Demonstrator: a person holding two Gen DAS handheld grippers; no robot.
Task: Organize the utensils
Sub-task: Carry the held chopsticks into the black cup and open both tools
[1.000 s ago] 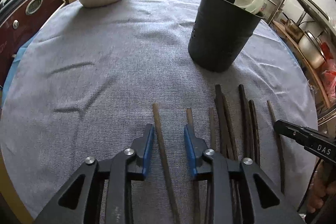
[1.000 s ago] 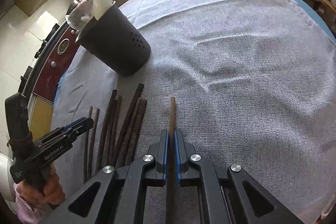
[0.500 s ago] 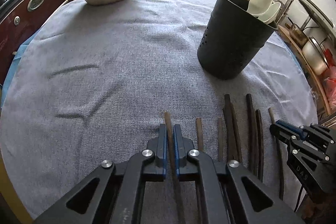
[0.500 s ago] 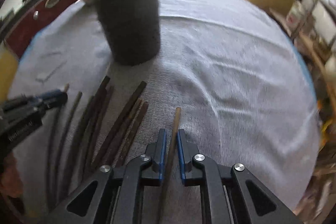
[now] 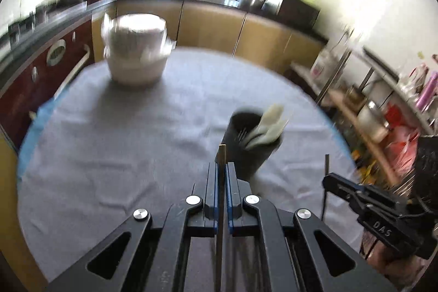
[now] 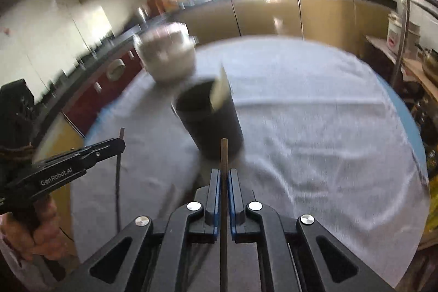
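My left gripper (image 5: 221,166) is shut on a brown chopstick (image 5: 221,155), held up above the grey tablecloth (image 5: 123,141). The right gripper (image 6: 224,171) is shut on another brown chopstick (image 6: 224,152), also raised. Ahead of both stands the black utensil holder (image 6: 210,119) with white spoons (image 5: 267,127) inside. In the left wrist view the right gripper (image 5: 327,179) shows at the right with its chopstick (image 5: 326,163). In the right wrist view the left gripper (image 6: 120,142) shows at the left with its chopstick (image 6: 118,182). The remaining chopsticks on the cloth are hidden below the grippers.
A stack of white bowls (image 5: 135,54) sits at the far side of the round table. Yellow and red cabinets (image 5: 213,23) ring the table behind. A shelf rack with pots (image 5: 375,122) stands to the right. A hand (image 6: 35,234) grips the left tool's handle.
Both grippers have lifted off the cloth with a chopstick each and tilted up toward the room. The left jaws closed on their chopstick a second ago. The loose chopsticks dropped out of view.
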